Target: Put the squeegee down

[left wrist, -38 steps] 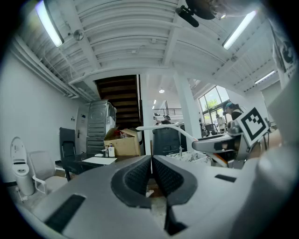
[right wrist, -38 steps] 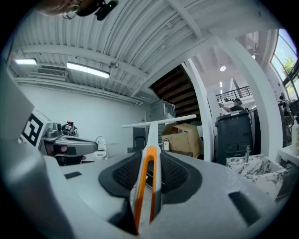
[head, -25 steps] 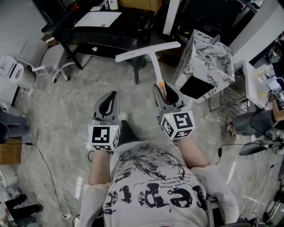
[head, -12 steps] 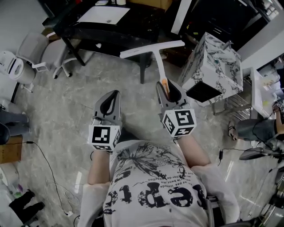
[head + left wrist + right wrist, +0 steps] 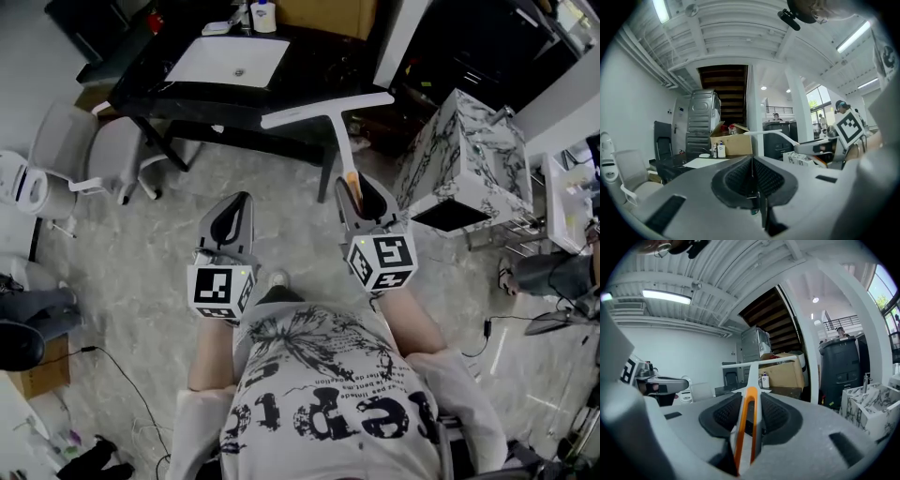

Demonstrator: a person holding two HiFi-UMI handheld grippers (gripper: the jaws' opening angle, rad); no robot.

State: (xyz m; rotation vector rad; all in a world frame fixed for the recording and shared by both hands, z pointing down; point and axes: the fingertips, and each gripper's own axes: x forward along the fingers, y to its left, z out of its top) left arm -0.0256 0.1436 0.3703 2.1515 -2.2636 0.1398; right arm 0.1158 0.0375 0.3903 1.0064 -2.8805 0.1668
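My right gripper (image 5: 357, 192) is shut on the orange-trimmed handle of a white T-shaped squeegee (image 5: 330, 109). The squeegee points forward, and its blade hangs over the near edge of a black table (image 5: 309, 56). In the right gripper view the squeegee (image 5: 754, 369) handle runs up between the pads, its blade level across the middle of the picture. My left gripper (image 5: 231, 217) is held level beside it, shut with nothing between its pads. From the left gripper view my left gripper (image 5: 752, 176) looks toward the table, and the squeegee (image 5: 771, 135) blade shows to the right.
On the black table lie a white sheet (image 5: 230, 61) and small bottles (image 5: 263, 13). A marble-patterned cabinet (image 5: 469, 159) stands at the right. White chairs (image 5: 89, 159) stand at the left. Cables trail over the grey stone floor (image 5: 141, 272). A cardboard box (image 5: 733, 143) sits behind the table.
Both grippers and the squeegee have moved forward toward the black table. The table has come nearer, and the squeegee's blade now reaches over its near edge.
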